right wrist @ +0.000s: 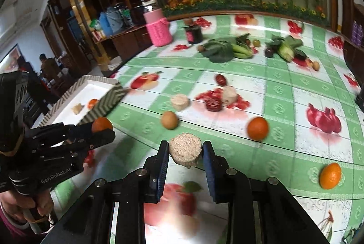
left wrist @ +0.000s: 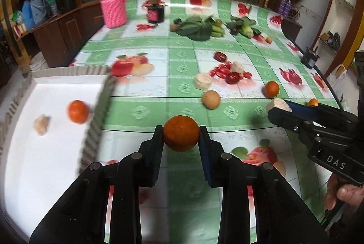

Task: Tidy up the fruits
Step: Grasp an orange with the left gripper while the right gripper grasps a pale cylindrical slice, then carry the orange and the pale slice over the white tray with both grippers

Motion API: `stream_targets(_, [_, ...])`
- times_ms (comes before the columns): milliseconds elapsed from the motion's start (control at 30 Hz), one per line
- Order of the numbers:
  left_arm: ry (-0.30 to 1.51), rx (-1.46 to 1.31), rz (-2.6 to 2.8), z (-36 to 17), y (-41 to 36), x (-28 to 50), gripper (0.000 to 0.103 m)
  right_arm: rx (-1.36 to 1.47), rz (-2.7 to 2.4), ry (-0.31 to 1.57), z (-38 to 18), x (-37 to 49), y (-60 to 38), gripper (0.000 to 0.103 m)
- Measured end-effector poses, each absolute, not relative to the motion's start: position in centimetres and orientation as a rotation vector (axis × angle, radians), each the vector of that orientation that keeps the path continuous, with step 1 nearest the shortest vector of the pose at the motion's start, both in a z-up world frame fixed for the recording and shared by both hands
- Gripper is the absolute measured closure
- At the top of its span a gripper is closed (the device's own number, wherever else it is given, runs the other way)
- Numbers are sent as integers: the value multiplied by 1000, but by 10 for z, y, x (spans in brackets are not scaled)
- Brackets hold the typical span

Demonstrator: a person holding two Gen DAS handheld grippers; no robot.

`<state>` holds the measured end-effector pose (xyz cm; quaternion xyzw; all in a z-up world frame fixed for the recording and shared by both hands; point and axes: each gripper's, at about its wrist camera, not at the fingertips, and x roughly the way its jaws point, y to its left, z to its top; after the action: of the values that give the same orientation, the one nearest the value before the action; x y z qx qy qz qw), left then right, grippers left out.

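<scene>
Home dining room: fruit-print tablecloth [left wrist: 182, 89], wooden cabinets [left wrist: 59, 32].

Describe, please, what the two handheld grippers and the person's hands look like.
Both are black plastic with dark blue pads on the jaws and silver pivot pins. The right gripper reads "DAS"; the left gripper reads "GenRobot.AI". A bare hand with a magenta cuff grips its handle.

Both wrist views look forward, low over the table [left wrist: 182, 50], sharing its fruit-strewn middle and white tray [right wrist: 68, 93].
</scene>
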<state>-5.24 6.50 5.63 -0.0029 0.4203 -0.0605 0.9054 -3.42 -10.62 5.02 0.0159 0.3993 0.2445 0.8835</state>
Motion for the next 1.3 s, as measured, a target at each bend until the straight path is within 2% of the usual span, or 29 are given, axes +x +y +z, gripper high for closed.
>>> stream_targets(500, [799, 4, 53, 78, 143, -84, 73, -24, 658, 798, 68, -47, -28, 74])
stream_targets(1300, [804, -21, 236, 73, 233, -90, 73, -136, 816, 791, 77, -52, 71, 74])
